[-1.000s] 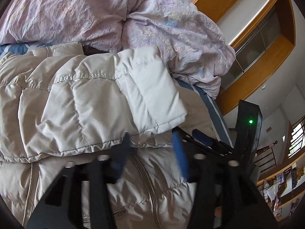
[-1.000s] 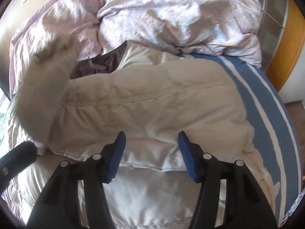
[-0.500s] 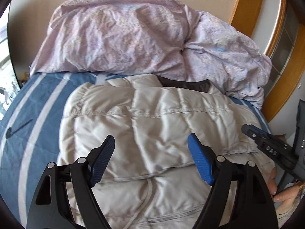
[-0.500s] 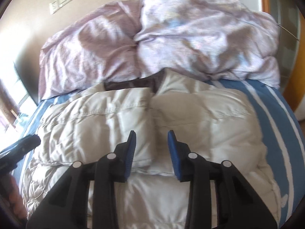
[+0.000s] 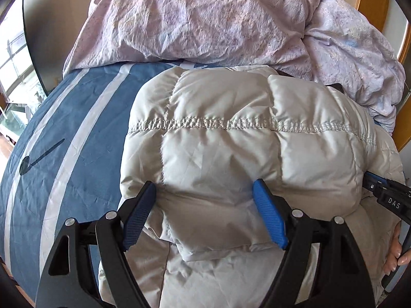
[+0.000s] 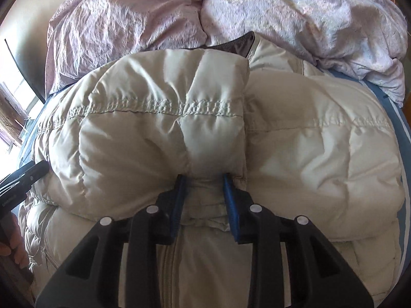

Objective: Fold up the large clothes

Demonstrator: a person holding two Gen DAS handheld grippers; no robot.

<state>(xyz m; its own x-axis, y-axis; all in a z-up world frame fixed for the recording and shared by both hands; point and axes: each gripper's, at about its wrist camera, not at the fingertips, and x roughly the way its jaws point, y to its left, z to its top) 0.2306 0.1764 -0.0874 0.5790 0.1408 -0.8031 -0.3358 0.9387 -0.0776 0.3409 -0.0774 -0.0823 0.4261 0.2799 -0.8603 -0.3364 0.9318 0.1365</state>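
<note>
Right wrist: right hand-held gripper [image 6: 204, 179] angled down, pinching puffer jacket [image 6: 159, 128]; left hand-held gripper [image 5: 205, 187] angled down, wide

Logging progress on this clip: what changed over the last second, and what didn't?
Both sleeves now lie folded across the puffer jacket. The right gripper narrowed its jaws onto a sleeve fold; the left gripper swung over, jaws wide. The duvet and striped sheet stayed put.
</note>
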